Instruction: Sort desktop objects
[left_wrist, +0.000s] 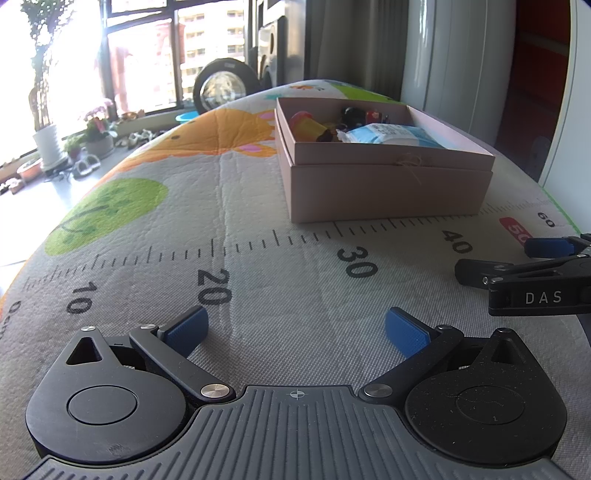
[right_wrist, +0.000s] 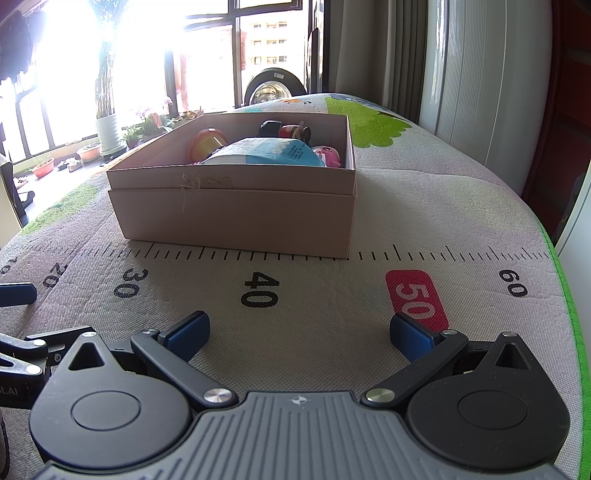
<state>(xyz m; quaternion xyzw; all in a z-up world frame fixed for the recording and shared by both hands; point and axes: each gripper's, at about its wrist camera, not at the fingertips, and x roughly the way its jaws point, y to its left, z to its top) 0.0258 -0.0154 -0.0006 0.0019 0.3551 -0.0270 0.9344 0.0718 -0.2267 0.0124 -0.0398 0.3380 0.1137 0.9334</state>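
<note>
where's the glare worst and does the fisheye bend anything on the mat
Right wrist view: the window is blown out white at upper left, while the pink box stays readable. Left wrist view: milder glare at the window; the mat's ruler marks curve upward, and the mat edge bows like a dome.

A pale pink cardboard box (right_wrist: 236, 218) sits open on the desk, its far edge toward the window, just beyond the printed ruler line. Inside lie a blue-and-white soft packet (right_wrist: 266, 153) heaped near the front wall, a red-and-yellow round toy (right_wrist: 207, 142) on the window side, a small dark-haired figurine (right_wrist: 284, 130) at the back, and a pink toy (right_wrist: 328, 153) against the opposite wall.
</note>
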